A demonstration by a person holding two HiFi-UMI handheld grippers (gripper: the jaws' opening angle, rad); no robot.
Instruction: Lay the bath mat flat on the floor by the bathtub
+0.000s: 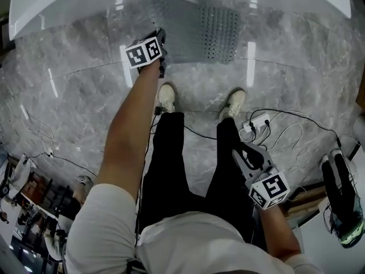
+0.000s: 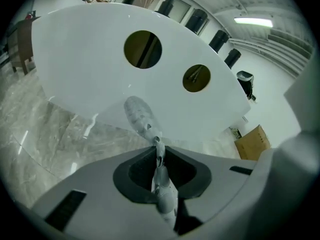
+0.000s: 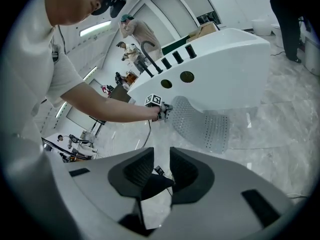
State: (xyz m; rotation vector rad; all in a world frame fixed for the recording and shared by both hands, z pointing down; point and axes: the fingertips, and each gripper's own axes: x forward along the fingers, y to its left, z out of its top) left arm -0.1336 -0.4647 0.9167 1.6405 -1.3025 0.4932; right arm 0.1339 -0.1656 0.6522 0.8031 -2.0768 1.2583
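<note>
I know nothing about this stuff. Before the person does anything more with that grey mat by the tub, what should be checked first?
1. Grip: the left hand-held gripper is shut on the bath mat's edge: ok.
2. Mat flat: the held end is raised off the floor: not ok.
3. Right hand-held gripper free to help: jaws apart, nothing between them: ok.
4. Cables away from the mat: they lie near the shoes, apart from it: ok.
5. Mat's far edge at the bathtub, touching or tucked under: cannot tell.
</note>
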